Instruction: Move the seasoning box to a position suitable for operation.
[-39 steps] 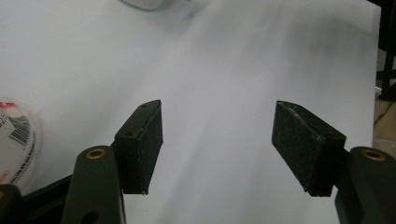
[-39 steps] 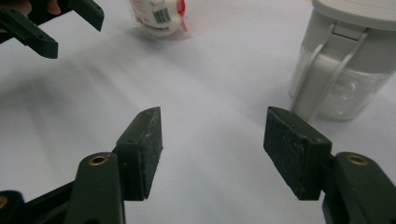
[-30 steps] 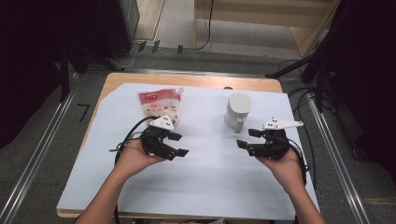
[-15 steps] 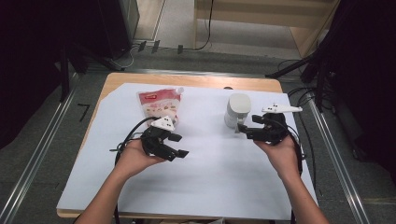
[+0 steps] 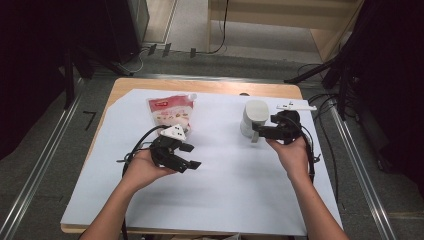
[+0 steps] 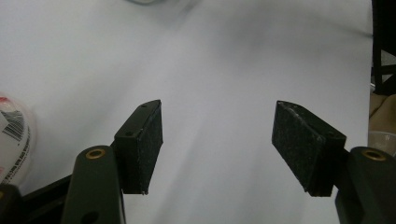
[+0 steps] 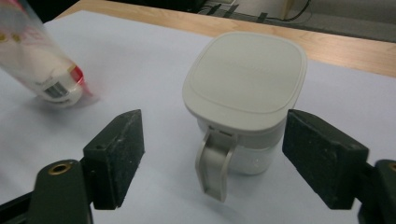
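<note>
The right gripper faces the lidded white container on the table — its jaws have just been opening, not gripping. The left gripper — jaws apart — holds nothing.

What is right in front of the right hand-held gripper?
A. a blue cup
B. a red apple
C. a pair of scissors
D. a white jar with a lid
D. The right hand-held gripper has its open jaws on either side of a white jar with a flat lid and a hanging latch.
</note>
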Tool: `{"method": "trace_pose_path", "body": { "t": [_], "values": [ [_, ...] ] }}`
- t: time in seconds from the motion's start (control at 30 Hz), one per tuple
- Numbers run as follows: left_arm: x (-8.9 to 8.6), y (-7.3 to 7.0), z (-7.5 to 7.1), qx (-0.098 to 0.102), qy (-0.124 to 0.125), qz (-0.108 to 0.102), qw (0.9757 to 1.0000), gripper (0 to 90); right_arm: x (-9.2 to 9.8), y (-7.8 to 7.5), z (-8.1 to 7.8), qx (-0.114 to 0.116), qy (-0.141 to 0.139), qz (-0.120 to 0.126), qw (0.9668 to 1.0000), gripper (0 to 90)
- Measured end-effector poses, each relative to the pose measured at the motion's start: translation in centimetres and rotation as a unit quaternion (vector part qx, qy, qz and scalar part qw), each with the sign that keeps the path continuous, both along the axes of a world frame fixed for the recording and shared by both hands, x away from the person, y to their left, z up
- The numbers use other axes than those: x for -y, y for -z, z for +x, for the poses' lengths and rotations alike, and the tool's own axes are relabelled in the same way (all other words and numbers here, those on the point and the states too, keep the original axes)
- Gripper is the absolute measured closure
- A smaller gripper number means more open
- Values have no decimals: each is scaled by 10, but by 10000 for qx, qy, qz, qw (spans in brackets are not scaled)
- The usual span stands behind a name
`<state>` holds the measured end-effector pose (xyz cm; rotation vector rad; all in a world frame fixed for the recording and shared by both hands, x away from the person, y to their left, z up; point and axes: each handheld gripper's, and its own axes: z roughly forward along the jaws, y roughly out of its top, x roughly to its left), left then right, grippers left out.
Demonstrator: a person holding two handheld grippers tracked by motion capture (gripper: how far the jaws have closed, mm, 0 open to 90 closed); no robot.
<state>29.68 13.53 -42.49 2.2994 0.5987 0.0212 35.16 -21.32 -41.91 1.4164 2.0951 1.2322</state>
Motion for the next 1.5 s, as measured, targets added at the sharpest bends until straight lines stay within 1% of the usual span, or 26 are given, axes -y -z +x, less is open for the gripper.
{"method": "trace_pose_path", "body": {
  "t": [0.1, 0.13, 0.17, 0.23, 0.3, 0.37, 0.5, 0.57, 0.63, 0.73, 0.83, 0.87, 0.9, 0.93, 1.0, 1.03, 1.07, 1.17, 1.2, 1.23, 1.3, 1.37, 1.4, 1.43, 1.47, 1.5],
  "values": [
    [0, 0, 1, -4, 14, 21, 10000, 344, -4, 1, 4, 97, 193, -80, 9997, 169],
    [0, 1, 1, 1, 22, 28, 10000, 344, -5, 1, 5, 111, 273, -149, 9995, 152],
    [1, 1, 0, -12, 21, 24, 10000, 343, -6, 1, 7, 119, 319, -155, 9993, 147],
    [1, 1, 0, -15, 34, 11, 10000, 343, -8, 2, 10, 106, 420, -77, 9990, 136],
    [1, 1, 0, -42, 25, -39, 10000, 343, -11, 4, 13, 133, 482, -86, 9987, 131],
    [0, 1, 1, -31, 40, -48, 10000, 344, -14, 7, 16, 147, 607, -104, 9980, 106],
    [0, 1, 0, -37, 34, -61, 10000, 344, -21, 15, 23, 98, 738, -82, 9972, 103],
    [0, 1, 1, -27, 50, -79, 10000, 344, -24, 20, 27, 60, 831, -160, 9964, 86],
    [0, 1, 1, -32, 57, -70, 10000, 344, -26, 24, 29, 15, 919, -159, 9956, 84],
    [1, 1, 1, -50, 56, -59, 10000, 344, -29, 29, 33, 13, 994, -133, 9950, 87],
    [2, 2, 0, -56, 41, -65, 10000, 344, -31, 35, 36, -3, 1104, -195, 9937, 88],
    [2, 2, 0, -65, 50, -71, 9999, 344, -32, 37, 38, -76, 1139, -129, 9934, 87],
    [2, 2, 0, -81, 60, -114, 9999, 344, -33, 40, 39, -130, 1172, -85, 9930, 87],
    [2, 1, 0, -74, 81, -130, 9999, 344, -33, 41, 40, -138, 1180, -61, 9929, 88],
    [2, 1, 1, -100, 114, -171, 9997, 344, -35, 44, 42, -93, 1196, -104, 9927, 89],
    [2, 1, 1, -142, 117, -258, 9995, 344, -36, 46, 42, -53, 1219, -163, 9924, 89],
    [2, 1, 1, -155, 114, -294, 9994, 344, -38, 47, 43, -14, 1266, -171, 9918, 89],
    [1, 1, 1, -142, 107, -277, 9995, 344, -39, 49, 43, 31, 1320, -198, 9910, 94],
    [1, 2, 1, -155, 101, -254, 9995, 344, -42, 52, 44, 85, 1416, -168, 9897, 95],
    [0, 1, 1, -151, 113, -184, 9997, 344, -42, 53, 44, 106, 1414, -189, 9897, 94],
    [1, 2, 2, -146, 116, -188, 9997, 345, -43, 56, 45, 114, 1493, -193, 9885, 93],
    [1, 2, 2, -143, 121, -181, 9997, 344, -44, 57, 46, 103, 1495, -172, 9886, 93],
    [1, 3, 2, -161, 131, -196, 9996, 344, -44, 59, 45, 144, 1614, -175, 9866, 93],
    [1, 3, 2, -172, 134, -204, 9996, 344, -43, 60, 45, 162, 1632, -186, 9863, 93],
    [1, 3, 2, -174, 125, -193, 9996, 344, -44, 61, 45, 129, 1633, -123, 9864, 96],
    [1, 3, 2, -185, 137, -161, 9996, 344, -43, 64, 46, 68, 1617, -147, 9867, 96]
  ]
}}
